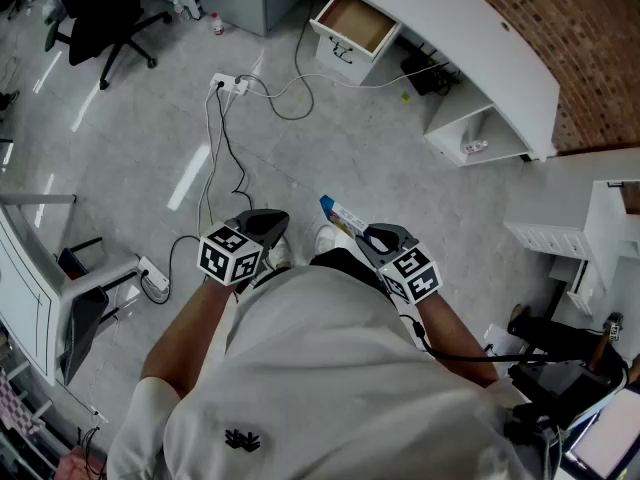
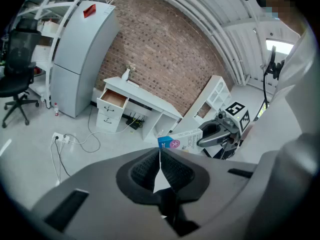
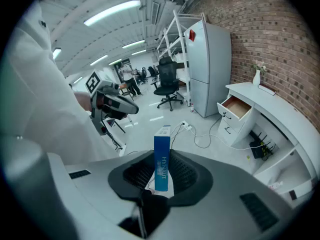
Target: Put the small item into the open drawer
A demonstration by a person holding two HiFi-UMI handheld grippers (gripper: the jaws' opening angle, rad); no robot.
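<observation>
Currently | one blue box (image 3: 161, 149) in right gripper (image 3: 161, 170) | one open drawer (image 1: 360, 23)

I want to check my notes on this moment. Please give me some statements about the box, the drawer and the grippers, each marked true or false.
1. The right gripper holds a blue box. True.
2. The left gripper holds something too. False: its jaws are together with nothing between them.
3. The top drawer of the desk is open. True.
4. The box lies in the drawer. False: it is in the right gripper, away from the desk.
5. A power strip lies on the floor. True.
</observation>
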